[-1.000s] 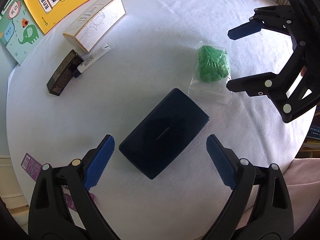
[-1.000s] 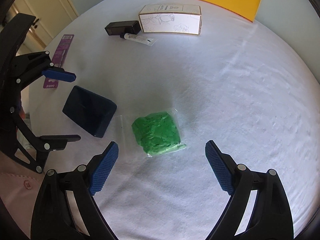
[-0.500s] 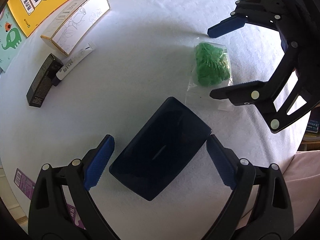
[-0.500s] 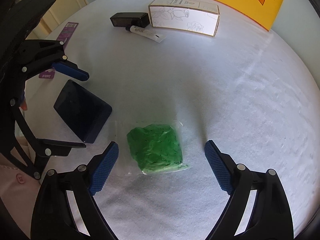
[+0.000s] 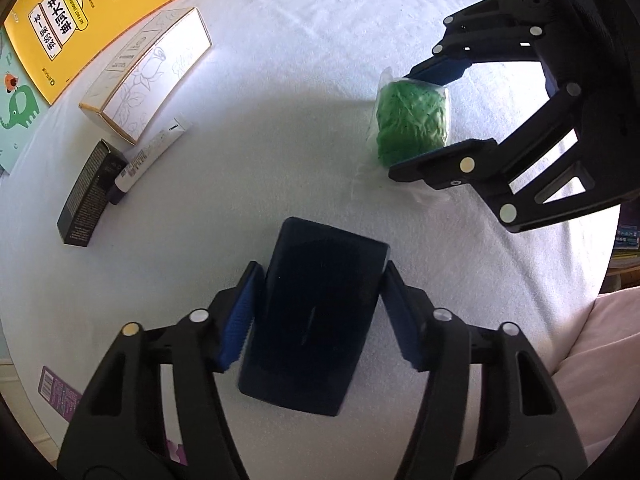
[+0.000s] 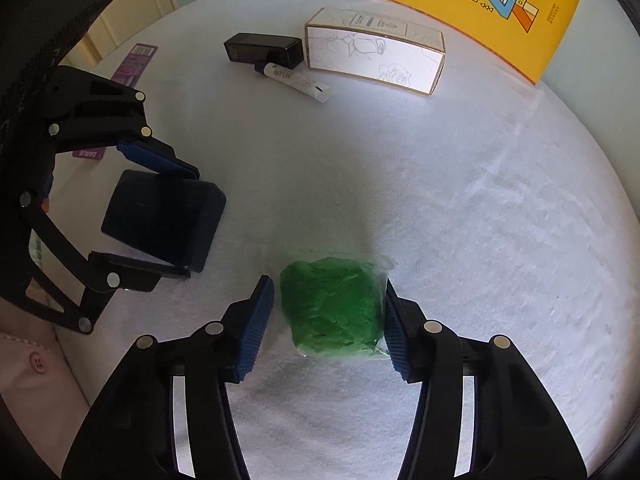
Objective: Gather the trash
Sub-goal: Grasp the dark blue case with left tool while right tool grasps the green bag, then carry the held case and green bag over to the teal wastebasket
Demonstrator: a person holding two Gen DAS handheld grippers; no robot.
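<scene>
A dark blue box (image 5: 316, 316) lies on the white tablecloth. My left gripper (image 5: 320, 316) has closed on its two long sides; it also shows in the right wrist view (image 6: 160, 216). A clear bag of green shreds (image 6: 334, 308) lies to the right of the box. My right gripper (image 6: 326, 324) has its jaws around the bag, the right pad touching it and the left pad with a small gap. The bag (image 5: 412, 124) also shows in the left wrist view between the right gripper's fingers (image 5: 436, 72).
At the far side lie a white drawn-on carton (image 6: 376, 52), a small black box (image 6: 262, 48), a white tube (image 6: 296, 82), a yellow book (image 6: 476, 4) and a green elephant book (image 5: 16, 108). A purple card (image 6: 130, 66) lies at the left edge.
Both grippers moved forward and closed in: the left onto the dark blue box, the right around the green bag. The box turned more lengthwise between the left fingers.
</scene>
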